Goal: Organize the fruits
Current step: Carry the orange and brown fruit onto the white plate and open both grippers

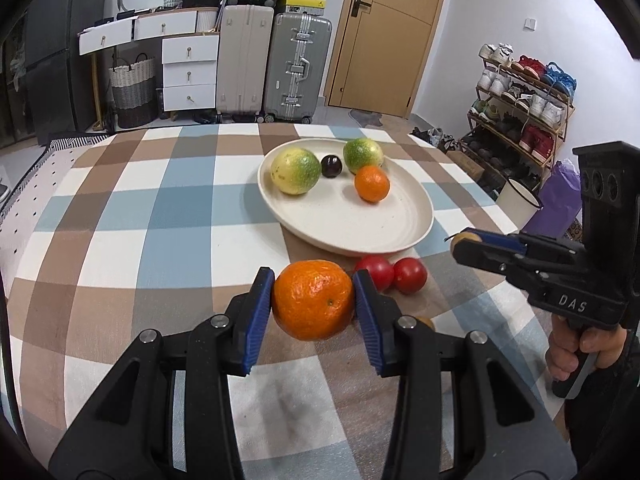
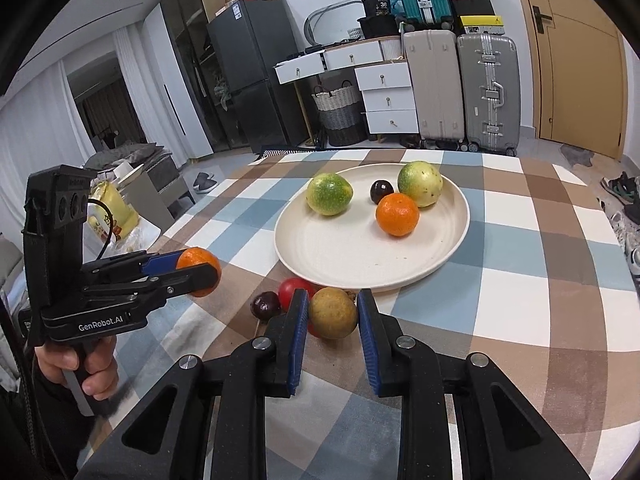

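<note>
My left gripper [image 1: 313, 300] is shut on a large orange [image 1: 314, 299] and holds it above the checked tablecloth, just short of the cream plate [image 1: 360, 236]. It also shows in the right wrist view [image 2: 198, 266]. My right gripper [image 2: 333, 314] is shut on a small brown fruit [image 2: 333, 313] near the plate's front rim [image 2: 360, 280]; it also shows in the left wrist view [image 1: 464, 242]. The plate holds two green-yellow fruits [image 1: 295, 171] [image 1: 363, 155], a dark plum [image 1: 331, 166] and a small orange [image 1: 372, 184]. Two red tomatoes [image 1: 409, 275] and a dark fruit [image 2: 265, 306] lie on the cloth before the plate.
The table's far edge [image 1: 248, 126] faces suitcases [image 1: 298, 68] and a white drawer unit [image 1: 190, 72]. A shoe rack [image 1: 520, 108] stands to the right of the table. A person's hand [image 1: 580, 354] grips the right tool.
</note>
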`<state>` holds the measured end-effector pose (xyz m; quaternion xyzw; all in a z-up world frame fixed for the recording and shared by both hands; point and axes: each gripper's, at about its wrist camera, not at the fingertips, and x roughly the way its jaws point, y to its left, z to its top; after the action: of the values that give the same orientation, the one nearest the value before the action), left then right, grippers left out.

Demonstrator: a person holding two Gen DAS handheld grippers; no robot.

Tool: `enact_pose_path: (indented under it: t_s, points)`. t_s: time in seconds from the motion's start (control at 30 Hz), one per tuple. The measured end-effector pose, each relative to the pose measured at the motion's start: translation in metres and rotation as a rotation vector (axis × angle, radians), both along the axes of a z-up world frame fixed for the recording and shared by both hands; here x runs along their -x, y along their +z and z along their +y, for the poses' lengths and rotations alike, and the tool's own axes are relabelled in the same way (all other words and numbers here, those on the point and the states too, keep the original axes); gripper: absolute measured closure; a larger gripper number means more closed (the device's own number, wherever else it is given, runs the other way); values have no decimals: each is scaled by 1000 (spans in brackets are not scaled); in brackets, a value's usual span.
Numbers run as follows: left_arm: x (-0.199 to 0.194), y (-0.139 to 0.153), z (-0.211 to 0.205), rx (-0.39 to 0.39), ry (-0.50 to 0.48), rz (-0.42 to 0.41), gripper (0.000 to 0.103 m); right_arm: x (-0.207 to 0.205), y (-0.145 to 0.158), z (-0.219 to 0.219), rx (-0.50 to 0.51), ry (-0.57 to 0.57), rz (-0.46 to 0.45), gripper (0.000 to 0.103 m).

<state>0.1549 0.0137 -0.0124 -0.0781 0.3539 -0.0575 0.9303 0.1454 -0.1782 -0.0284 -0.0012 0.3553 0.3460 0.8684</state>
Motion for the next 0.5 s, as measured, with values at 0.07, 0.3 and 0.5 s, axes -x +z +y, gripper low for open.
enact_pose_path:
  t_s: [0.07,0.3,0.5]
  points:
    - [-2,5,-2,-4,1,-13,65,-1,3,1,-2,-5,-4,78]
    - [-14,19,-6,3,2,-46,65,-5,21,2,-18,-31,-42,78]
    - [-29,25,-8,5,2,-70,65,-11,35,1,-51,-62,-68,78]
